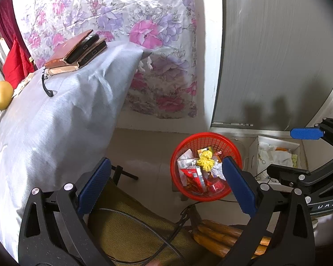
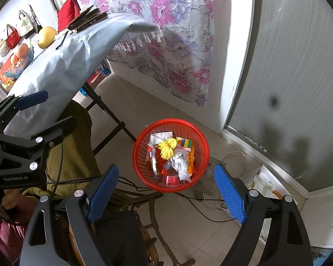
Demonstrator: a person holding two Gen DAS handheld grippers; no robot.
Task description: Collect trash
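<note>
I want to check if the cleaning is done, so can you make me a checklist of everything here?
Surface: pale tiled floor; grey-blue cloth-covered table.
Job's things: red plastic mesh basket on the floor, holding wrappers, crumpled white paper and yellow pom-pom-like bits.
Clutter: stacked phones and brown wallet cases and round yellow fruit on the table; white open box beside the basket.
Grippers: left tongs open, empty; right tongs open, empty.
Cables: black cable and white cable on the floor near the basket.
Surroundings: flowered hanging cloth; grey door.
</note>
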